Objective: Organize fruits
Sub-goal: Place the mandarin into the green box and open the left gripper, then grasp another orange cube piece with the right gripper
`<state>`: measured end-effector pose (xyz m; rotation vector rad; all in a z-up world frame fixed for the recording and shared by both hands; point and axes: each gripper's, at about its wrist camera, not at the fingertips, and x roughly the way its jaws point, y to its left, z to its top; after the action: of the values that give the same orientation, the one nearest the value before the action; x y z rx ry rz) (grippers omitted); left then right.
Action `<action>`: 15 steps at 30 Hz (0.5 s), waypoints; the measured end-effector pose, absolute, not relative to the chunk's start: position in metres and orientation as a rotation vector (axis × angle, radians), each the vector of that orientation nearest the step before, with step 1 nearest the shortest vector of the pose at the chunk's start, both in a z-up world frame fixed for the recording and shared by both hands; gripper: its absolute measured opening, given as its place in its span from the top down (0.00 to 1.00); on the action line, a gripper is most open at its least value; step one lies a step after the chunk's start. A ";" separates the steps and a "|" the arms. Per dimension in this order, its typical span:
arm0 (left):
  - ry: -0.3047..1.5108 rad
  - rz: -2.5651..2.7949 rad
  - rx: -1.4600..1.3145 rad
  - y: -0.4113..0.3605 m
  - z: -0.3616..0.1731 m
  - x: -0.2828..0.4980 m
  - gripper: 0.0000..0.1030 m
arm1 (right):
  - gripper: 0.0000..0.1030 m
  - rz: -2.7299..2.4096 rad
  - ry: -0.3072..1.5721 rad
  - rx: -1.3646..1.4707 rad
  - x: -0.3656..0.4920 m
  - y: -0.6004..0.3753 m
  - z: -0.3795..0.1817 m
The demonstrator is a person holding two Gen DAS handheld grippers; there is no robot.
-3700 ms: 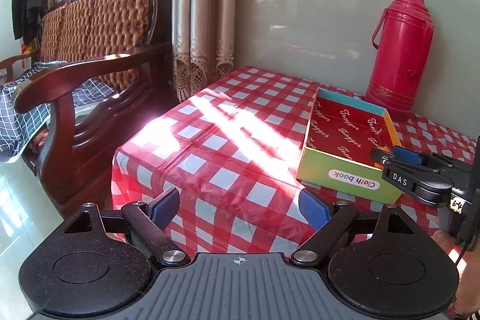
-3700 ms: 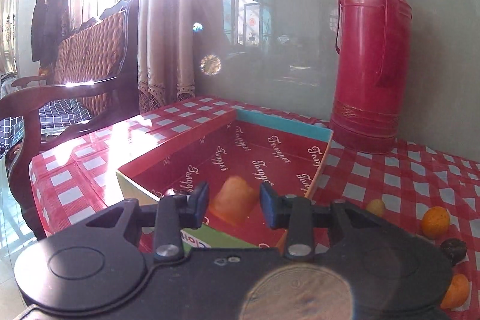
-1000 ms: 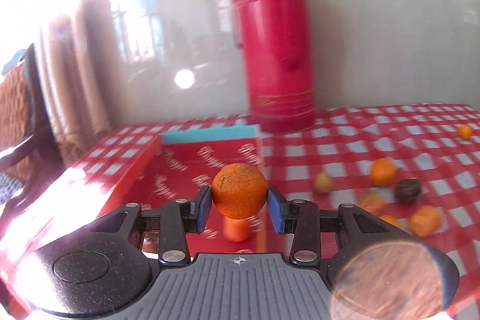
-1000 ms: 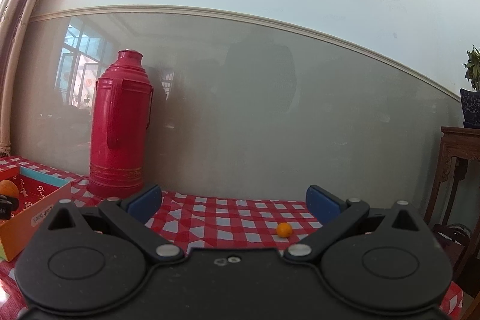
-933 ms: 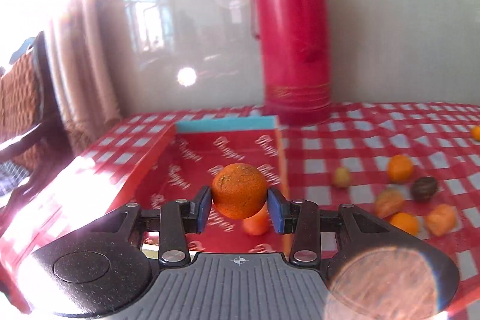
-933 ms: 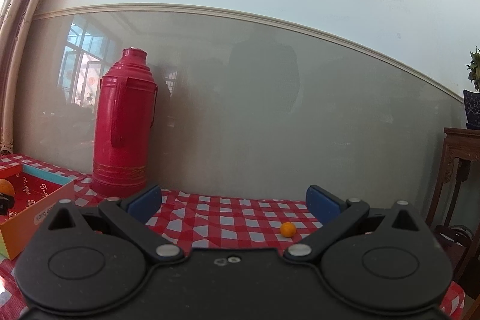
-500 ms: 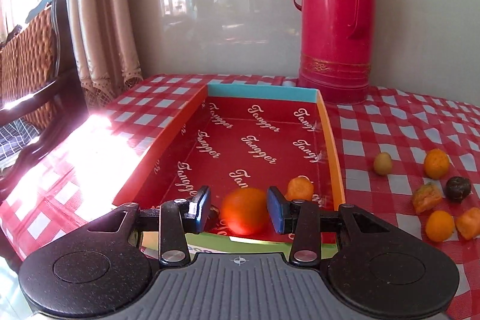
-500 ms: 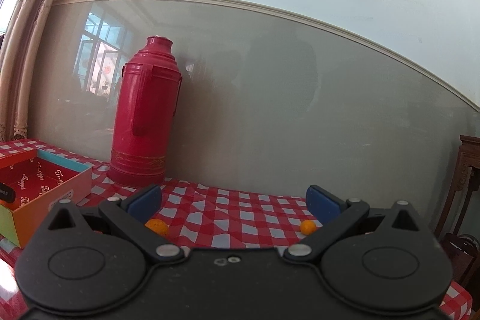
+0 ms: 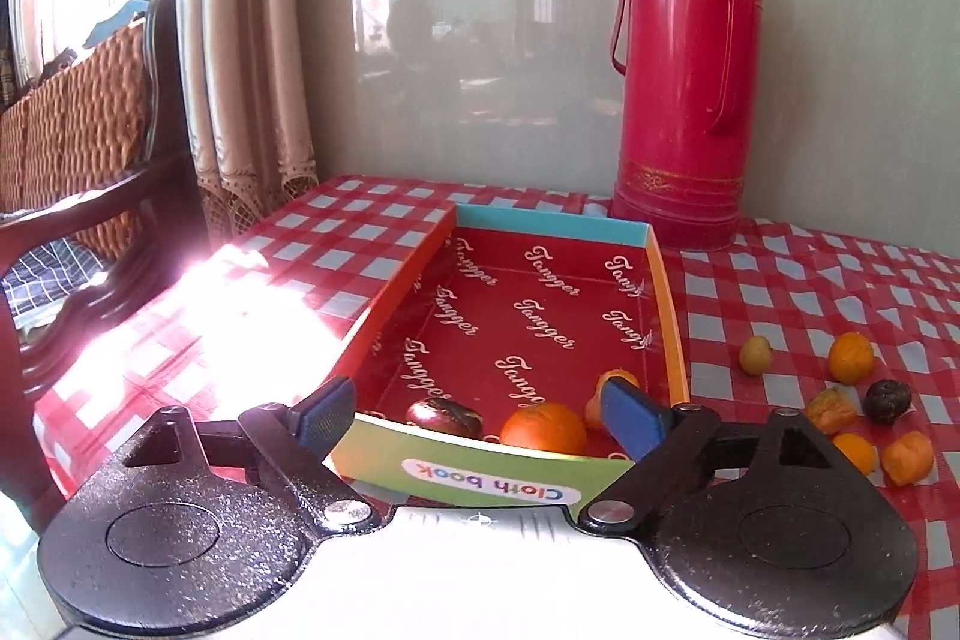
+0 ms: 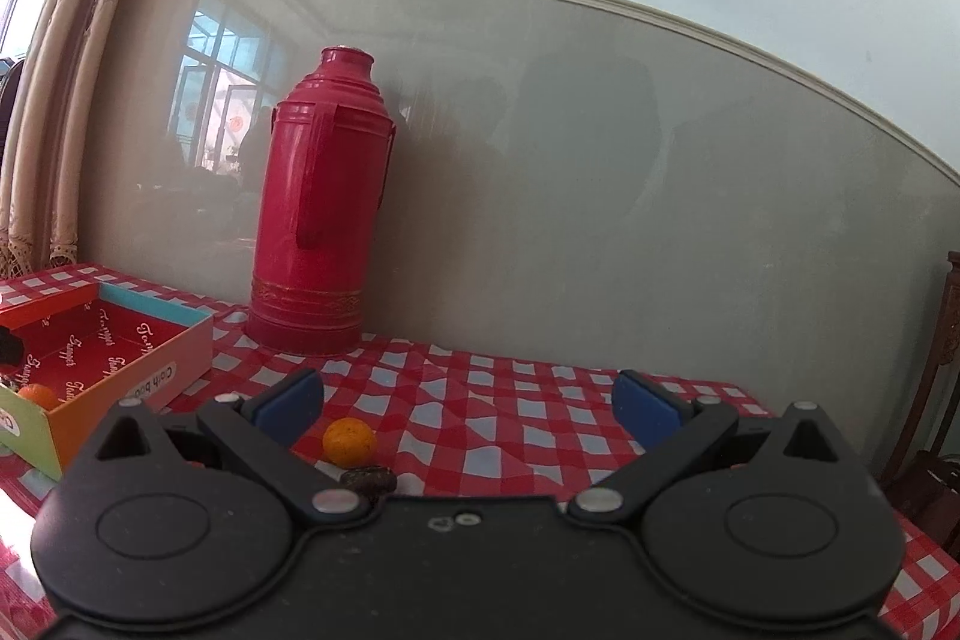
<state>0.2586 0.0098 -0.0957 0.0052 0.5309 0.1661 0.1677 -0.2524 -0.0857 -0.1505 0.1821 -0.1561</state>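
Observation:
A shallow red cardboard box (image 9: pixel 668 304) lies on the checked tablecloth. In its near end rest an orange (image 9: pixel 543 427), a dark fruit (image 9: pixel 444 415) and a smaller orange fruit (image 9: pixel 612 382). My left gripper (image 9: pixel 486 409) is open and empty, just above the box's near wall. Several loose fruits lie right of the box, among them an orange one (image 9: pixel 850 357), a dark one (image 9: pixel 886 400) and a yellow-green one (image 9: pixel 755 355). My right gripper (image 10: pixel 468 403) is open and empty above an orange (image 10: pixel 349 440) and a dark fruit (image 10: pixel 369 479). The box also shows at the left of the right wrist view (image 10: pixel 150 376).
A tall red thermos (image 9: pixel 684 100) stands against the wall behind the box; it also shows in the right wrist view (image 10: pixel 321 220). A wooden wicker-backed chair (image 9: pixel 90 172) and a curtain (image 9: pixel 240 40) are at the table's left. Dark wooden furniture (image 10: pixel 942 400) stands at the far right.
My left gripper opened and let go of the orange, which now lies in the box; the gripper drew back. My right gripper swung left toward the loose fruits, still open.

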 end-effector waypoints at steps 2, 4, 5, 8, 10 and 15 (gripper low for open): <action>0.514 0.172 0.007 0.014 -0.093 0.247 0.08 | 0.06 -0.130 0.205 -0.137 0.172 -0.251 -0.089; 0.500 0.181 0.005 0.021 -0.092 0.236 0.04 | 0.06 -0.096 0.242 -0.126 0.177 -0.249 -0.094; 0.493 0.185 0.007 0.024 -0.092 0.230 0.04 | 0.06 -0.078 0.260 -0.119 0.180 -0.248 -0.097; 0.487 0.202 0.011 0.035 -0.095 0.214 0.04 | 0.09 -0.030 0.329 -0.100 0.191 -0.243 -0.105; 0.485 0.212 0.010 0.042 -0.096 0.205 0.03 | 0.20 -0.003 0.378 -0.093 0.199 -0.239 -0.112; 0.490 0.237 -0.006 0.061 -0.099 0.189 0.03 | 0.42 0.009 0.497 -0.094 0.220 -0.232 -0.128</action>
<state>0.1890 0.0611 -0.0991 -0.0060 0.4903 0.2373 0.2203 -0.2320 -0.1279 -0.0935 0.4970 0.0090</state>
